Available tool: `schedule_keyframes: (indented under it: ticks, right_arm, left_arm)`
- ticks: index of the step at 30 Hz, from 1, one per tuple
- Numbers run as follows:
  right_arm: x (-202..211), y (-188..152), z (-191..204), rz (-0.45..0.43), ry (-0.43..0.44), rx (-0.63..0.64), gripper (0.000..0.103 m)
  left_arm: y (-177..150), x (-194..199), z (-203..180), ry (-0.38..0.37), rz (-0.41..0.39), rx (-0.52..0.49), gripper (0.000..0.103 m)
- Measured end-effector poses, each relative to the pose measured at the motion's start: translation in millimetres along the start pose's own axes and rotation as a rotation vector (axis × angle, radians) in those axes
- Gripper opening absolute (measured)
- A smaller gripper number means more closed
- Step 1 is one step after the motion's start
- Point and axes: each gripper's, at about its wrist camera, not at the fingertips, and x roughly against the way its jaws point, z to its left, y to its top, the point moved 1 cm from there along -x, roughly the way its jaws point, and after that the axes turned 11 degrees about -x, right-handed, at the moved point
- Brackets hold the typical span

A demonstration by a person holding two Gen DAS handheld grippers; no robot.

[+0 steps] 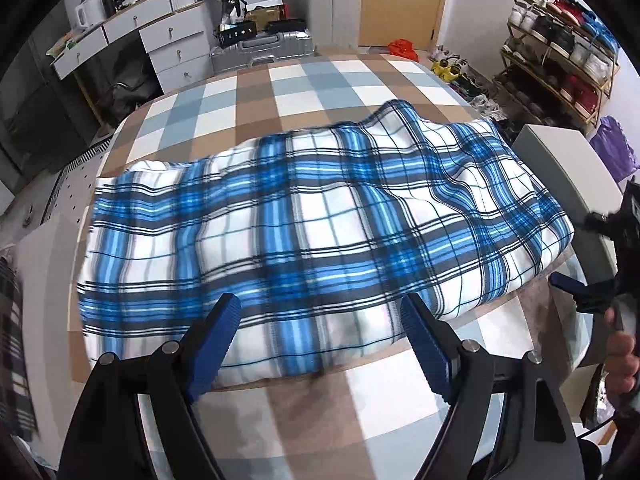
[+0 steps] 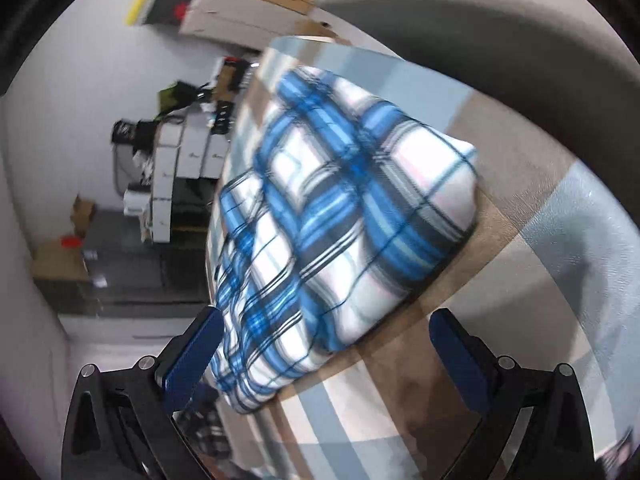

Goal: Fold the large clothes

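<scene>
A blue-and-white plaid garment (image 1: 320, 208) lies folded into a long thick band across the round table (image 1: 304, 80), which has a brown, blue and white checked cover. My left gripper (image 1: 320, 304) hovers above the band's near edge, jaws open, nothing between the pads. In the right wrist view the same garment (image 2: 340, 208) is seen end-on and blurred. My right gripper (image 2: 326, 316) stands open at the garment's end corner, its pads off the cloth. One blue finger (image 1: 576, 292) of it shows at the right edge of the left wrist view, beside a person's hand (image 1: 620, 356).
A white chair back (image 1: 560, 152) stands close to the table's right side and another (image 1: 44, 248) at the left. A dark plaid cloth (image 1: 12, 340) hangs at the far left edge. Behind the table are drawers (image 1: 160, 36), a suitcase (image 1: 260, 48) and a shoe rack (image 1: 560, 52).
</scene>
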Motion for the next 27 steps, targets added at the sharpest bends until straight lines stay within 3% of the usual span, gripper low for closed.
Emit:
schedule_keyframes:
  ticks: [6,7,8,9,10,11,12,15,19,22,27]
  right_arm:
    - [-12,10,17,-0.034,0.000,0.043,0.103]
    - [-13,11,18,-0.052,0.004,0.050,0.098]
    - [-14,11,19,-0.078,-0.001,0.061,0.072]
    - [-18,12,20,-0.116,-0.039,0.079,0.056]
    - [-22,13,18,-0.124,-0.065,0.087,0.028]
    - [-25,12,15,-0.146,-0.065,0.092,0.021]
    - [-27,10,10,-0.185,-0.036,0.103,0.019]
    - [-23,1,22,-0.245,-0.103,0.233,0.012]
    - [-7,-21,49,-0.357,-0.104,0.401,0.007]
    - [2,-39,61,-0.415,-0.125,0.500,0.006]
    - [34,-44,48,-0.425,-0.098,0.448,0.006]
  left_arm:
    - [-7,-35,-2,-0.072,0.040,0.065,0.079]
    - [-9,-39,-1,-0.079,0.040,0.073,0.079]
    - [-9,-42,-1,-0.083,0.034,0.072,0.079]
    - [-8,-45,0,-0.081,0.028,0.062,0.079]
    - [-7,-47,0,-0.078,0.027,0.051,0.079]
    - [-6,-48,0,-0.077,0.026,0.037,0.079]
    - [-6,-48,0,-0.075,0.020,0.026,0.079]
    - [-3,-48,-1,-0.067,0.019,-0.014,0.079]
    - [-4,-49,-15,-0.011,0.042,-0.113,0.080]
    - [-6,-50,-19,-0.016,0.051,-0.112,0.079]
    - [-15,-45,-39,-0.115,0.043,-0.153,0.079]
